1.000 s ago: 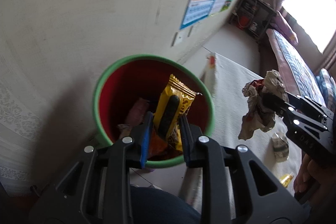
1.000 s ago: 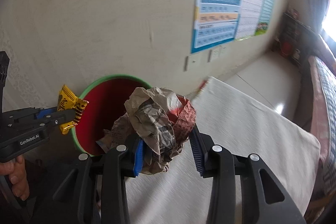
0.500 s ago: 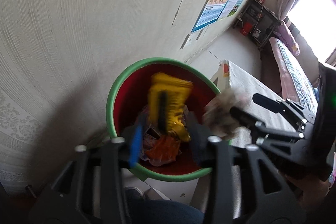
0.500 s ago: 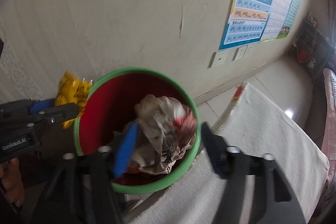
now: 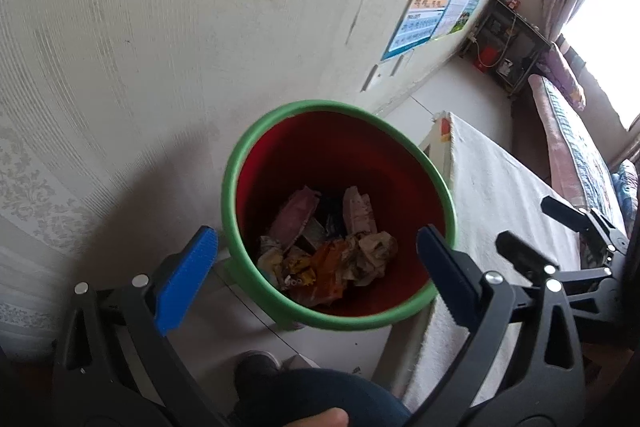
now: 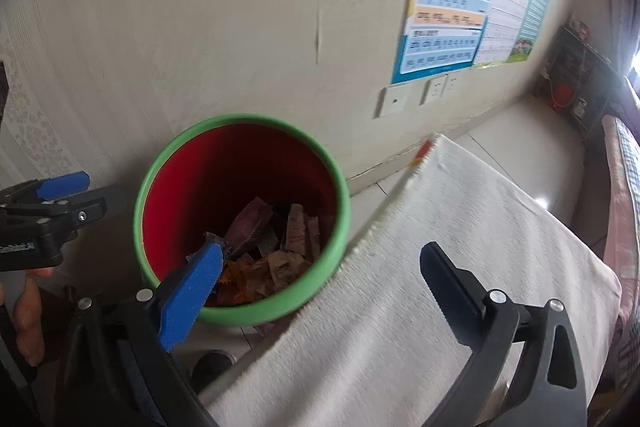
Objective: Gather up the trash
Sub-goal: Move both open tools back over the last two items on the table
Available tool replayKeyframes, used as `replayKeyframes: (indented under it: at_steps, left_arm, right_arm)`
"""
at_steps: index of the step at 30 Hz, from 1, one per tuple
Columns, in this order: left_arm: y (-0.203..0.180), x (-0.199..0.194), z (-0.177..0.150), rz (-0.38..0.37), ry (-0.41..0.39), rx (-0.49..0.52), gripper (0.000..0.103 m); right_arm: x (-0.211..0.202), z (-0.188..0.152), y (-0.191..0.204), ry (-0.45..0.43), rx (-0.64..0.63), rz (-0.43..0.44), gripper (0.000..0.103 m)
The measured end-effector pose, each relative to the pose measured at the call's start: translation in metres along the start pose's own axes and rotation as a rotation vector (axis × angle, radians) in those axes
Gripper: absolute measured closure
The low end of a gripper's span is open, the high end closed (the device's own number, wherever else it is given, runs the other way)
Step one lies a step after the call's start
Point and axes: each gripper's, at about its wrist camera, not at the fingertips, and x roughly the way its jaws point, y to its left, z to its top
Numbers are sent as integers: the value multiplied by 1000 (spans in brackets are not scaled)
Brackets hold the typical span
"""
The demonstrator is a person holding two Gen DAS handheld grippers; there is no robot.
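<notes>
A red bin with a green rim (image 5: 240,163) (image 6: 340,203) stands on the floor by the wall. Several wrappers and a crumpled paper wad (image 5: 370,253) (image 6: 280,267) lie at its bottom. My left gripper (image 5: 316,243) is open and empty, held above the bin mouth. It also shows at the left edge of the right wrist view (image 6: 64,199). My right gripper (image 6: 320,263) is open and empty over the bin's near rim and the table edge. It also shows at the right of the left wrist view (image 5: 536,227).
A table with a white cloth (image 6: 460,227) (image 5: 500,187) stands right beside the bin. The papered wall (image 5: 160,27) is just behind the bin, with a poster (image 6: 448,23) and sockets. A dark shelf (image 5: 504,47) and a bed lie farther off.
Both grippers opened. The yellow wrapper left my left gripper and the crumpled paper left my right gripper; both now lie in the bin.
</notes>
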Motion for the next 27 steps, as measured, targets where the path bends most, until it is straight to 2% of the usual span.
replayKeyframes:
  at_steps: [5,12,17,27]
  left_arm:
    - [-16,-7,-8,-12,-1,19,5]
    - [-58,-18,-30,-51,1,89,5]
    - [-99,-24,-50,-114,17,149,5]
    - [-193,-20,-102,-247,98,346,5]
  right_arm:
    - [-24,-18,-15,-11,32,-2,7]
    - [-55,-50,-43,-20,114,-12,7]
    - [-84,-79,-71,-32,167,-45,7]
    - [-127,-148,-146,-16,302,-151,7]
